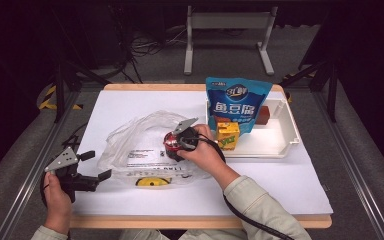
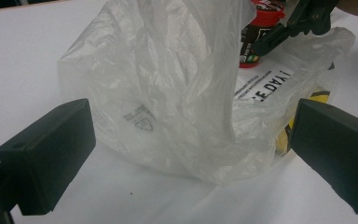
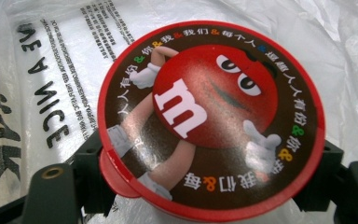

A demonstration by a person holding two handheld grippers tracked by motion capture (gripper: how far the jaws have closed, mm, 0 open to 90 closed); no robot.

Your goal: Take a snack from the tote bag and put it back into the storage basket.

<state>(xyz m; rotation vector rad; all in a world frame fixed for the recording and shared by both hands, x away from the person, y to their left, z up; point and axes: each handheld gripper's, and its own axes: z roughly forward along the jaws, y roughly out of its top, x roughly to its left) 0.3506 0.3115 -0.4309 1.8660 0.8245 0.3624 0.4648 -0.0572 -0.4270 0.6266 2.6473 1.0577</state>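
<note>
while left tongs [image 1: 94,165] gape, right tongs [image 3: 205,182] clasp the candy tub [image 3: 209,116].

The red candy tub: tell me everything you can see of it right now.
The red candy tub is a small round container, plastic by its look, with a flat lid printed with a red cartoon candy figure, a white letter m and a ring of small characters on brown. It stands upright on the clear plastic bag near the table's middle. The right gripper has a black jaw on each side of it, under the lid's rim; whether they press is unclear.
</note>
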